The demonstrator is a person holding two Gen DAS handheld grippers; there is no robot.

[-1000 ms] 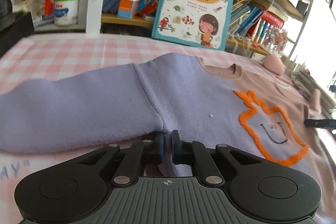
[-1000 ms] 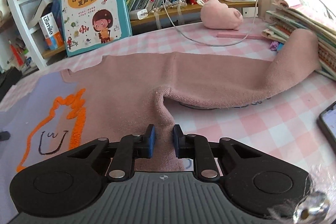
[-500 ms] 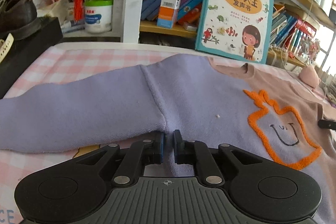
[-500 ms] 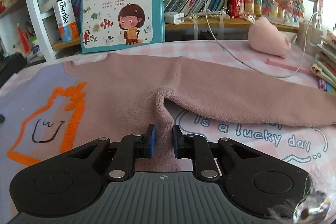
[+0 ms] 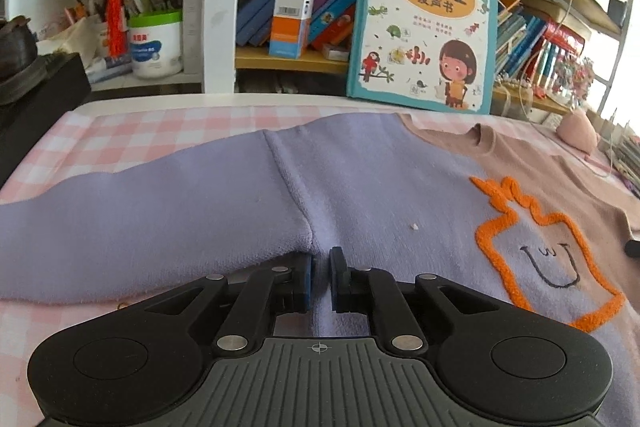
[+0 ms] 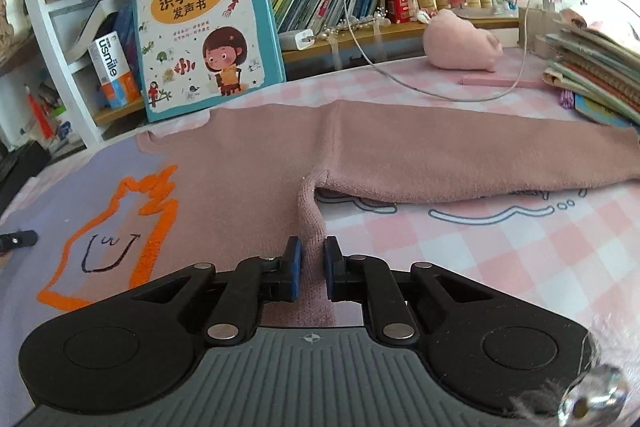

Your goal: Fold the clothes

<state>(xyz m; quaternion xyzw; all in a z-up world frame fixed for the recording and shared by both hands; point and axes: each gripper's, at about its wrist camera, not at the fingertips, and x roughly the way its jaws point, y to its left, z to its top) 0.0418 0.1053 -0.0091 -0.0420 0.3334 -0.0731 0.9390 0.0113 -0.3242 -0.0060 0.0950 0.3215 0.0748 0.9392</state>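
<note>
**Checked pink tablecloth, sweater laid flat, both side edges pinched**

Bookshelves and a checked pink tablecloth (image 6: 500, 247) frame what we are doing. Our left gripper (image 5: 320, 277) has its jaws nearly closed on the lilac side edge of the sweater (image 5: 380, 195), just below the armpit, with a thin strip of knit between the pads. Our right gripper (image 6: 312, 269) is closed the same way on the pink side edge; its jaws have just been closing, fabric between them.

Moving outward, in the left view the lilac sleeve (image 5: 140, 219) runs off toward nine o'clock, and the orange outline (image 5: 540, 259) sits at three o'clock. In the right view the pink sleeve (image 6: 480, 155) stretches toward two o'clock, near the stack of notebooks (image 6: 592, 67). A picture book (image 6: 208, 35) leans against the shelf at twelve o'clock, just behind the collar.

Judging ahead, each grip holds only a narrow strip, so a quick lift could let the knit slip out. Uneven pulling would skew the fold. The right sleeve could drag against the notebooks or the white cable (image 6: 440, 91).
</note>
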